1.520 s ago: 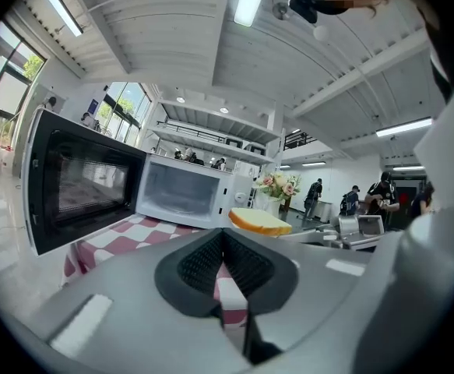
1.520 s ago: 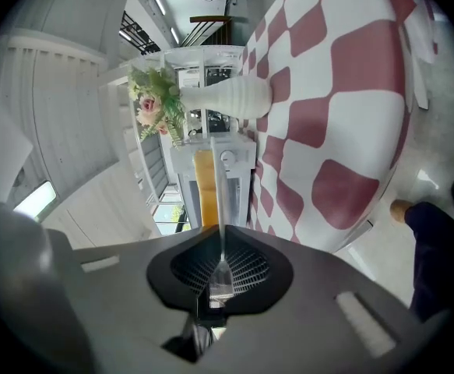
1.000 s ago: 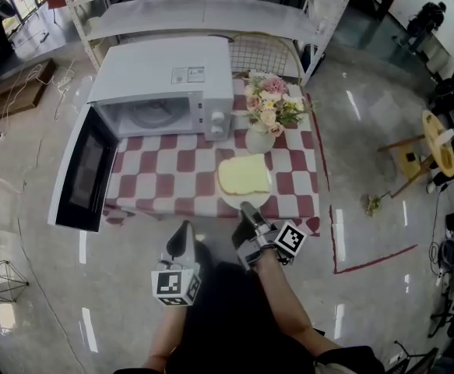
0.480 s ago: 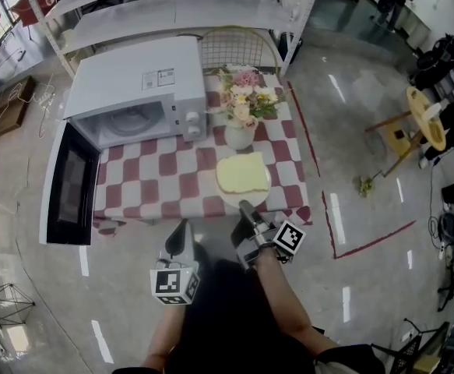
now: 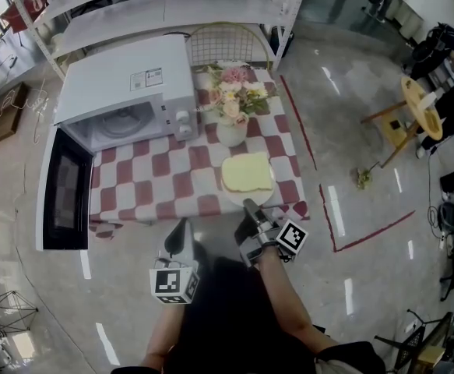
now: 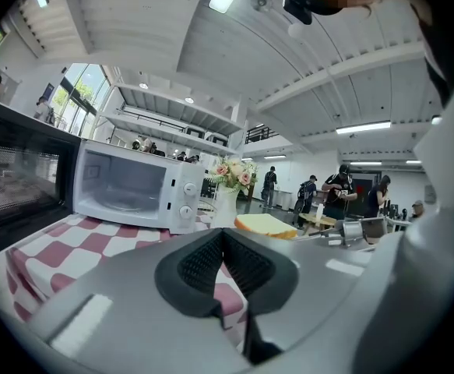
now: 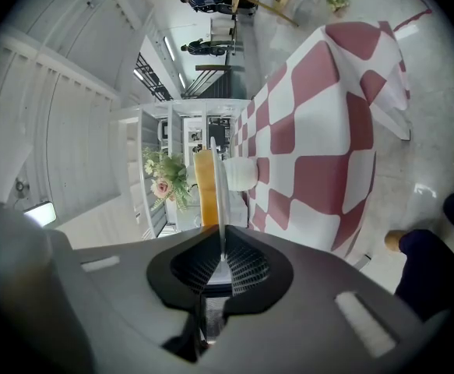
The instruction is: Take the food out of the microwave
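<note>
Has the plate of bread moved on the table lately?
Yes. The plate, in the right gripper, slid rightward along the table front edge: from left of the flower vase to right of it.

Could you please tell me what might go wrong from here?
The right gripper pinches the plate only by its thin rim, close to the table's front edge; a tilt could slide the bread off. The flower vase stands just behind the plate, so a push forward might topple it. The microwave door hangs open past the table, easy to bump.
</note>
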`<state>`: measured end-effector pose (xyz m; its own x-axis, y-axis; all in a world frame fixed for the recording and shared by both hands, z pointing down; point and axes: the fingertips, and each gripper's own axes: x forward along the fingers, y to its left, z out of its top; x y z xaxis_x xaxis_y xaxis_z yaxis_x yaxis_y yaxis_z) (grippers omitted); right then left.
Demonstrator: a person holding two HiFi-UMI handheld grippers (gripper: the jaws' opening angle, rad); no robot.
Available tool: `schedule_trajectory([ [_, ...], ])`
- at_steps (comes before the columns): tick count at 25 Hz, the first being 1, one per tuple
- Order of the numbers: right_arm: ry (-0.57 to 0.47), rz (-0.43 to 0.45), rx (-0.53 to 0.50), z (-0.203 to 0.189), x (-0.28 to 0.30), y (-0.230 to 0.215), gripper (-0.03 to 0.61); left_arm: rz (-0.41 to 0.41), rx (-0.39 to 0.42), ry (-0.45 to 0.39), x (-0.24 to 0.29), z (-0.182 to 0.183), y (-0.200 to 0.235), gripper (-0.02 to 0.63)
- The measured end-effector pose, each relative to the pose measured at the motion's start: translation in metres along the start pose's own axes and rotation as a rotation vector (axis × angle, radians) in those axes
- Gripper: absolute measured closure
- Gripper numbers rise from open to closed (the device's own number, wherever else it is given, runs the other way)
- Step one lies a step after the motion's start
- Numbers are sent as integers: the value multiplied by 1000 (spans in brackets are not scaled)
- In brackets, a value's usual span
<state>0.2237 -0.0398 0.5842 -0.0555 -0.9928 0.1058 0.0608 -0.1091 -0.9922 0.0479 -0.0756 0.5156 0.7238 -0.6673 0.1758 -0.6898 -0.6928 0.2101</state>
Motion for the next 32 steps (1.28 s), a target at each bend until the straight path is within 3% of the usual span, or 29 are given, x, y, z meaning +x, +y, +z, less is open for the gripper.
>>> schedule_trajectory([
  [14,-80,-10,-19,18,-10,-5,563,14,-3,2,-8,-3,10,604],
  [32,-67,6,-23,4,-15,0,563,37,-26,-2,-20,-6,18,604],
])
